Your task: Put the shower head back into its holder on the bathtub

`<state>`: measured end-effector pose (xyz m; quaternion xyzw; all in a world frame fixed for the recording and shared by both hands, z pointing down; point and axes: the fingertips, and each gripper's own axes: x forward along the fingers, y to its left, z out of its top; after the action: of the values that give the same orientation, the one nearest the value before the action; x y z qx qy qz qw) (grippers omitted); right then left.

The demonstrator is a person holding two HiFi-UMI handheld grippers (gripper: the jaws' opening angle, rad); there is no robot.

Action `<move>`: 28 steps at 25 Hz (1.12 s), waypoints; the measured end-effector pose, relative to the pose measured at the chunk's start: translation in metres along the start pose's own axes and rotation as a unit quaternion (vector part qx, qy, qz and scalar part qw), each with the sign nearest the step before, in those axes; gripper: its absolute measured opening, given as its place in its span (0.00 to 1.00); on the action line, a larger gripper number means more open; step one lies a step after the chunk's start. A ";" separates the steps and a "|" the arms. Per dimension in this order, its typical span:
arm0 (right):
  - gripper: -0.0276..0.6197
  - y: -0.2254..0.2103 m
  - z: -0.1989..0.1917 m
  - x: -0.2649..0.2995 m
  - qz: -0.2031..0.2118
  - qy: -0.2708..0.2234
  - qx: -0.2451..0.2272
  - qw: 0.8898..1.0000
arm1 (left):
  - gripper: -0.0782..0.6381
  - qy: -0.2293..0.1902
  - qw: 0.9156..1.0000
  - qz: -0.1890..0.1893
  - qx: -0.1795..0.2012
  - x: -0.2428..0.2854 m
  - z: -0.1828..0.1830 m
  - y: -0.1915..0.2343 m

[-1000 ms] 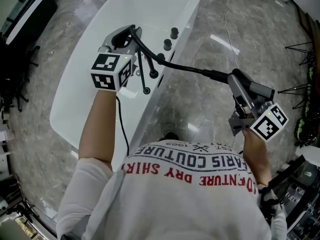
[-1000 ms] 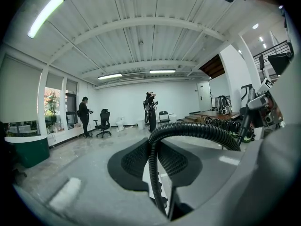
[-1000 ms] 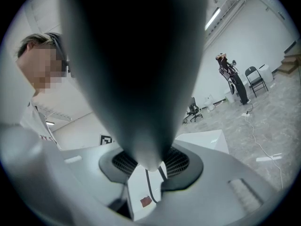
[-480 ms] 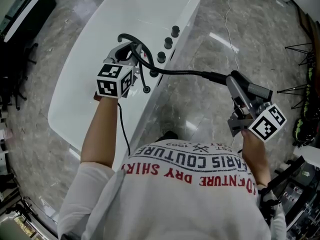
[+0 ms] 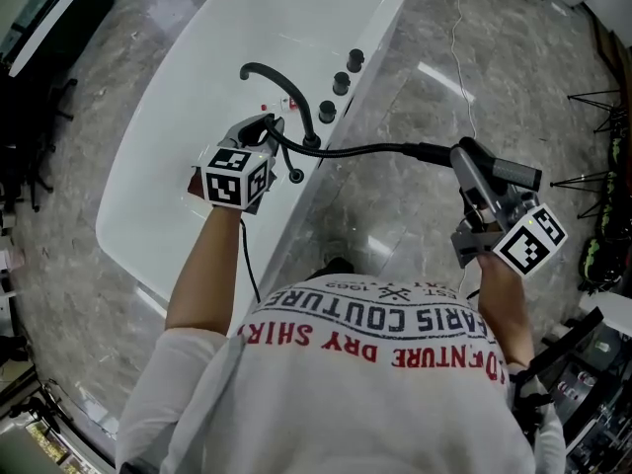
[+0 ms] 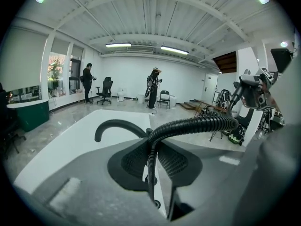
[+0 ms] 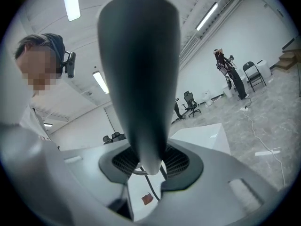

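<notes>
The black shower head [image 5: 481,178] is a dark tapered handle [image 7: 139,74] standing up between the pads of my right gripper [image 5: 472,171], which is shut on it out over the floor, to the right of the white bathtub [image 5: 178,117]. Its corrugated black hose [image 5: 375,149] runs left to the tub's rim. There my left gripper [image 5: 265,129] is shut on the hose [image 6: 188,125], just above the rim and next to two small black fittings [image 5: 295,176]. In the left gripper view the hose bends down between the jaws of the left gripper [image 6: 151,166].
A curved black faucet [image 5: 272,75] and three black knobs [image 5: 341,83] sit on the tub's rim beyond the left gripper. A white cable [image 5: 459,38] lies on the marble floor. Tripods and gear [image 5: 597,107] stand at the right. Two people [image 6: 154,86] stand far off.
My left gripper has come down and toward me with the hose, from over the faucet to just above the rim. The faucet now shows. The right gripper has hardly moved.
</notes>
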<state>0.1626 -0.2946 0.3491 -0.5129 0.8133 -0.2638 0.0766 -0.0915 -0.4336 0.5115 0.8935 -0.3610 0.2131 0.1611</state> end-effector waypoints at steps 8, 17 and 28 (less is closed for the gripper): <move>0.25 0.002 -0.004 0.017 0.000 -0.003 0.001 1.000 | 0.20 0.034 0.999 -0.021 -0.031 0.018 -0.059 0.001; 0.25 -0.002 -0.018 0.024 -0.004 0.007 0.003 1.000 | 0.20 0.104 0.993 -0.045 -0.042 0.037 -0.137 -0.011; 0.25 0.011 -0.022 0.026 0.031 0.016 0.005 0.999 | 0.20 0.161 0.984 -0.076 -0.018 0.049 -0.200 -0.040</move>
<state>0.1328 -0.3057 0.3658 -0.4831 0.8284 -0.2735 0.0746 -0.0844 -0.3464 0.7017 0.8691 -0.2654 0.3349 0.2491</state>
